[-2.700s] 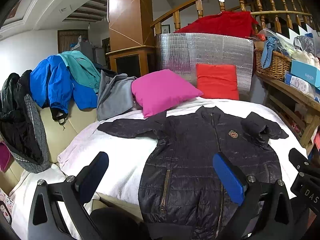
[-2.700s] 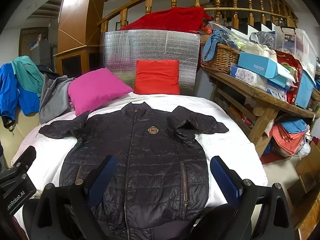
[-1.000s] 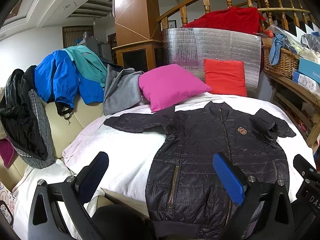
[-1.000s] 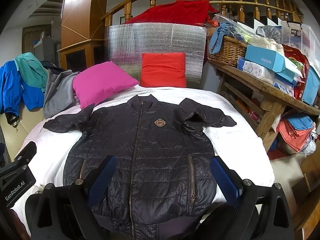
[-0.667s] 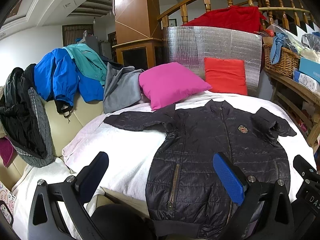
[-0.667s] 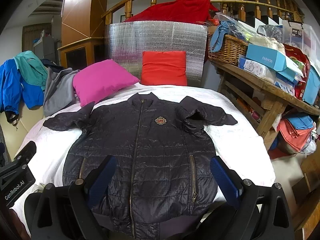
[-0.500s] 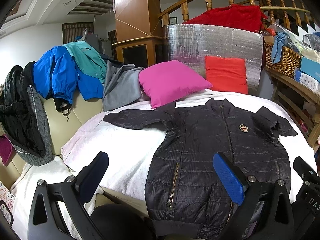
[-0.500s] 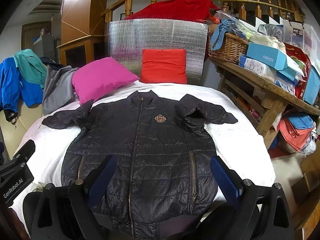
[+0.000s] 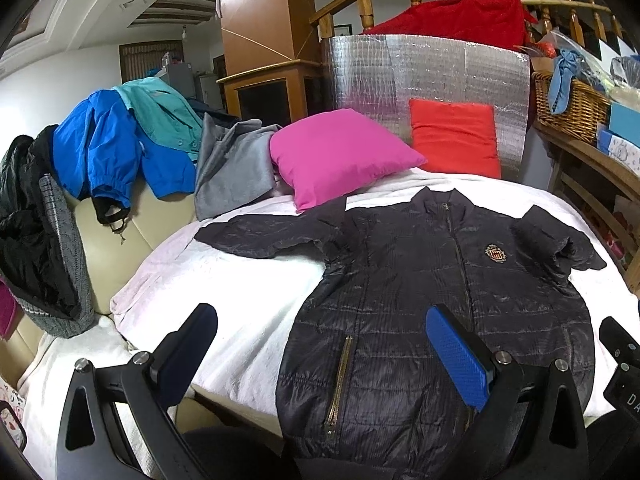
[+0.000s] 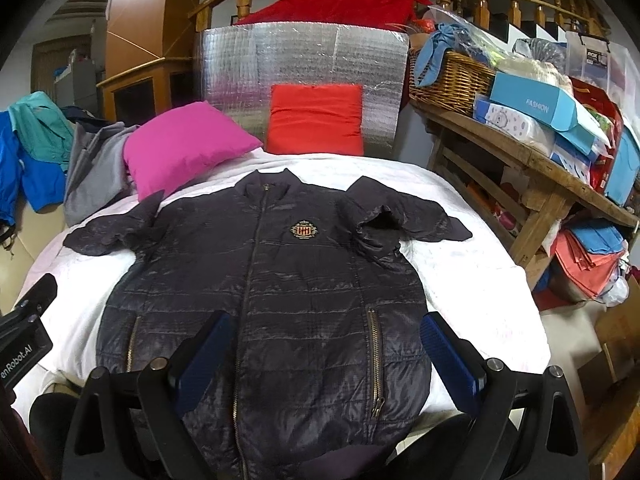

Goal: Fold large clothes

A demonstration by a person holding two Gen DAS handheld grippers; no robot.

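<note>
Ahead of both pairs of jaws, a black quilted jacket [image 10: 264, 304] lies front-up and zipped on a bed covered with a white blanket [image 10: 472, 280]. The left gripper [image 9: 320, 344] is spread wide and holds nothing; its right blue pad sits in front of the jacket's lower front, and its left pad is over bare blanket beside the hem. The right gripper [image 10: 324, 348] is also spread wide and empty, and the jacket's lower front with 1 zipped pocket fills the gap between its fingers. Beyond the left jaws, 1 sleeve stretches out flat across the blanket. Beyond the right jaws, the other sleeve is bunched and doubled over near the shoulder. Farther ahead, past the collar, a pink pillow [image 10: 184, 144] and a red pillow [image 10: 316, 118] lean against a silver foil panel [image 10: 296, 60]. Left of the left jaws, several jackets [image 9: 120, 148] hang over a beige sofa back.
</note>
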